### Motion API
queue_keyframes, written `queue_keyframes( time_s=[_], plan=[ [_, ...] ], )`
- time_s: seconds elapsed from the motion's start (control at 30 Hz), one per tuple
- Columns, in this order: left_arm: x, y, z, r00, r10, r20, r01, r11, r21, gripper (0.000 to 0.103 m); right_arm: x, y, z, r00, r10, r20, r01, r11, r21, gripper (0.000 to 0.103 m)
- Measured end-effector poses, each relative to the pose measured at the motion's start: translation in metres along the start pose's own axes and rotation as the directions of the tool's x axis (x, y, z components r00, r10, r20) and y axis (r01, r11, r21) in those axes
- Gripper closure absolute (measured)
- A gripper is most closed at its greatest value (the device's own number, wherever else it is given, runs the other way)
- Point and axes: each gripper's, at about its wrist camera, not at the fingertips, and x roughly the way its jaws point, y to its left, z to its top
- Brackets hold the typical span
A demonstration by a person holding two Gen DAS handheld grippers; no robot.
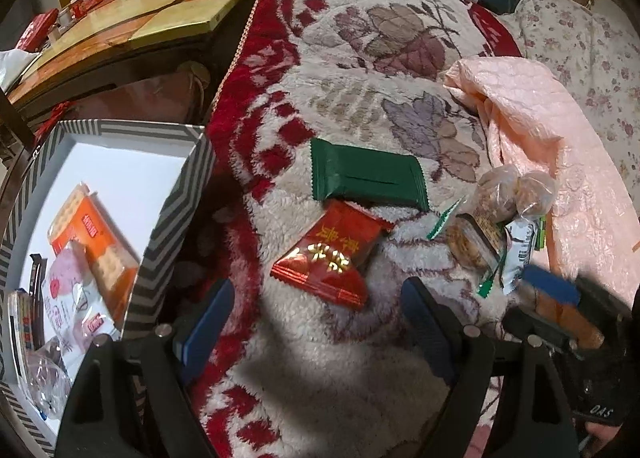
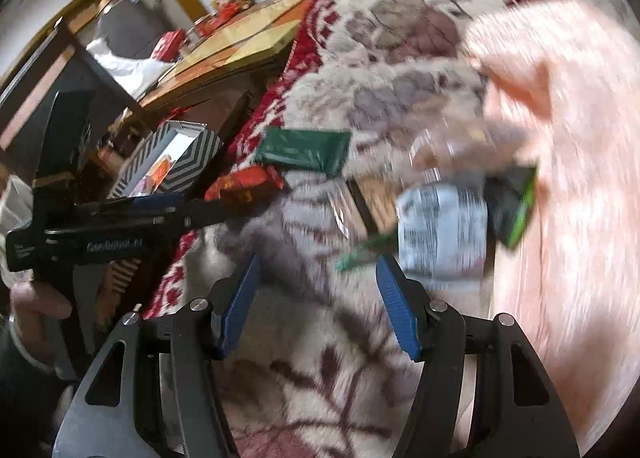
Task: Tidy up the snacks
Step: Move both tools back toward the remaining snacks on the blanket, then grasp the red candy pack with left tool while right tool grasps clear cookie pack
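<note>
Several snacks (image 1: 96, 242) inside striped box (image 1: 176, 194)

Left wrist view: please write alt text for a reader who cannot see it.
The open left tool hovers over a red snack packet on a fleecy blanket, a green packet just beyond. A striped box at left already holds snacks.

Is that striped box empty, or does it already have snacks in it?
Not empty. The striped box is open-topped and holds several packets, among them an orange cracker pack and a pink-and-white packet.
</note>
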Motion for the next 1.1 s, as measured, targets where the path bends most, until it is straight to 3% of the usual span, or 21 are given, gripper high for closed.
queue_keyframes(
  time_s=[0.1, 0.4, 0.7, 0.83, 0.93, 0.97, 1.0, 1.03, 1.1],
  plan=[
    [0.001, -0.001, 0.002, 1.0, 0.004, -0.002, -0.004, 1.0, 0.006, 0.016, 0.009, 0.006, 0.017, 0.999, -0.037, 0.008, 0.037, 0.995, -0.089, 0.033],
    [0.004, 0.005, 0.005, 1.0, 0.009, -0.012, -0.009, 1.0, 0.0, 0.016, 0.057, -0.002, 0.04, 0.979, -0.155, -0.133, 0.118, 0.961, -0.251, 0.033],
    [0.013, -0.003, 0.012, 1.0, 0.002, -0.03, -0.002, 1.0, 0.031, 0.016, 0.07, -0.003, 0.046, 0.975, -0.139, -0.176, 0.078, 0.946, -0.316, 0.033],
    [0.021, -0.008, 0.018, 0.999, -0.005, -0.049, 0.008, 0.998, 0.056, 0.016, 0.06, -0.009, 0.04, 0.984, -0.124, -0.129, 0.084, 0.956, -0.28, 0.054],
    [0.031, -0.009, 0.022, 0.997, -0.013, -0.082, 0.019, 0.997, 0.07, 0.017, 0.054, -0.012, 0.031, 0.987, -0.12, -0.107, 0.09, 0.963, -0.253, 0.054],
    [0.033, -0.009, 0.023, 0.996, -0.015, -0.09, 0.022, 0.997, 0.073, 0.019, 0.054, -0.012, 0.03, 0.987, -0.121, -0.107, 0.091, 0.964, -0.249, 0.054],
    [0.036, -0.009, 0.022, 0.995, -0.024, -0.097, 0.031, 0.997, 0.072, 0.029, 0.053, -0.012, 0.029, 0.987, -0.12, -0.109, 0.091, 0.965, -0.245, 0.054],
    [0.038, -0.009, 0.022, 0.994, -0.024, -0.104, 0.031, 0.997, 0.068, 0.047, 0.053, -0.012, 0.029, 0.987, -0.118, -0.109, 0.089, 0.967, -0.24, 0.054],
    [0.042, -0.007, 0.02, 0.994, -0.017, -0.105, 0.024, 0.998, 0.062, 0.05, 0.052, -0.013, 0.028, 0.988, -0.11, -0.107, 0.084, 0.971, -0.223, 0.054]
  ],
)
